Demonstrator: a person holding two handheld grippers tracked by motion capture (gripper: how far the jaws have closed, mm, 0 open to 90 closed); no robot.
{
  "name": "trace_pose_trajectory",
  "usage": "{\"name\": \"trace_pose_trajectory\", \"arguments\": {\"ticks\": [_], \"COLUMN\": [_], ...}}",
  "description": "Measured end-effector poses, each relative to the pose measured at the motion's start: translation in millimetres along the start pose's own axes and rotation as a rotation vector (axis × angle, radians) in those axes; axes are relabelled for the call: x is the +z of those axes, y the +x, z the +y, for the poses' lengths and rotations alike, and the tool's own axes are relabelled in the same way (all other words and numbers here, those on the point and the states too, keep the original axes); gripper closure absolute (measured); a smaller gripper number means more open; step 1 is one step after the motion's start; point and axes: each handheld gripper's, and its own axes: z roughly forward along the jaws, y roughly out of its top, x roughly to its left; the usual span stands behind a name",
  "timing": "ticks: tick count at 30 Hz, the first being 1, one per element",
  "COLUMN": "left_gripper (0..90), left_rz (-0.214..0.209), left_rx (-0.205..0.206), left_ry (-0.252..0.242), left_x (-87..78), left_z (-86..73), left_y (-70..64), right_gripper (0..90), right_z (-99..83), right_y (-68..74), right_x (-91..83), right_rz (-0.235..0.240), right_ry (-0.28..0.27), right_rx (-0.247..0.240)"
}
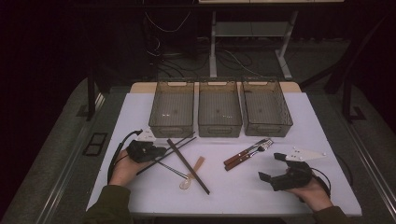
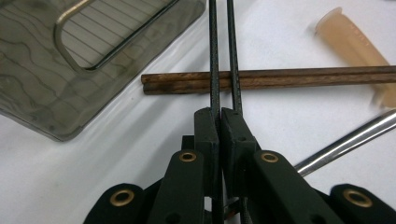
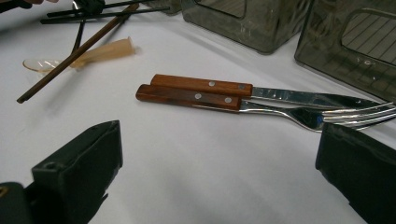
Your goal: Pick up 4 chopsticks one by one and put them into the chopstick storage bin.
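Left tool (image 1: 154,151) at about 8 o'clock on the white bench (image 1: 140,191), jaws pinched tight on a pair of thin black chopsticks (image 2: 223,56) that run up and away toward the nearest of three smoky plastic bins (image 1: 171,108) ranged along the 12 o'clock edge. Crossing under the black pair, brown wooden chopsticks (image 2: 299,77), lying flat, slanting down toward 6 o'clock in the high view. Just beyond, a clear plastic spoon (image 1: 187,181) with a tan handle, and a steel utensil handle (image 2: 345,142) angled in from 4 o'clock of the left gripper view. Right tool (image 1: 273,168) at about 4 o'clock, jaws spread wide, holding nothing, resting low near the front edge. Ahead of it, wood-handled knife (image 3: 243,89) and fork (image 3: 261,106) side by side, touching, tips pointing at the right bin. Bare bench between the two tools and along the whole front edge; narrow strip only between bins and cutlery.
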Motion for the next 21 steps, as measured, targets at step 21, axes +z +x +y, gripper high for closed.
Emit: {"name": "trace_pose_trajectory", "arguments": {"ticks": [21], "left_gripper": [84.9], "left_rz": [-0.027], "left_rx": [0.002], "left_ry": [-0.054], "left_x": [-17.3], "left_z": [6.1], "left_y": [-11.2], "right_gripper": [0.9], "right_z": [-4.5], "right_y": [0.3], "right_x": [6.4], "right_rz": [-0.012], "right_ry": [0.017], "right_rx": [-0.017]}}
